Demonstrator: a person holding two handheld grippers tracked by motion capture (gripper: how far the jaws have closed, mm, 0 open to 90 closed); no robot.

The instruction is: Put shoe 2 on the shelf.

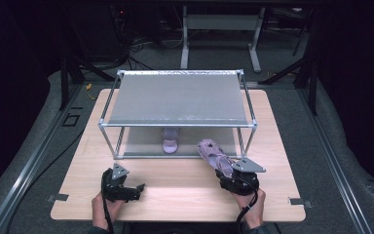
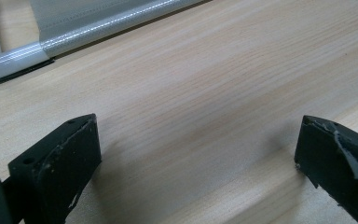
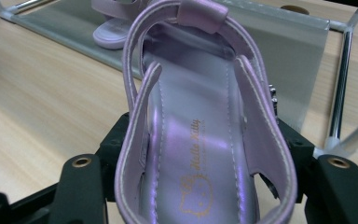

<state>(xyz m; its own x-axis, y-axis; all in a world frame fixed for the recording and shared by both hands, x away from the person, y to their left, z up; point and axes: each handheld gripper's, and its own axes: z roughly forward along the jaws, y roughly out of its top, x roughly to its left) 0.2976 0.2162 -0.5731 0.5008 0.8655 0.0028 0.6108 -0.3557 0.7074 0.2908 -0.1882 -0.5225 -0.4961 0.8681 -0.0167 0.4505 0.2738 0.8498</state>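
My right gripper is shut on a lilac child's sandal at its heel end, holding it just above the table in front of the rack's right side. In the right gripper view the sandal fills the space between the black jaws, toe pointing away. A second lilac sandal stands on the rack's lower shelf, and its toe shows beyond the held one. My left gripper rests low over the table at the front left, jaws wide apart over bare wood.
A metal-framed rack with a grey top panel stands mid-table, open toward me. Its base rail lies just ahead of the left gripper. The wooden table ends close behind both hands.
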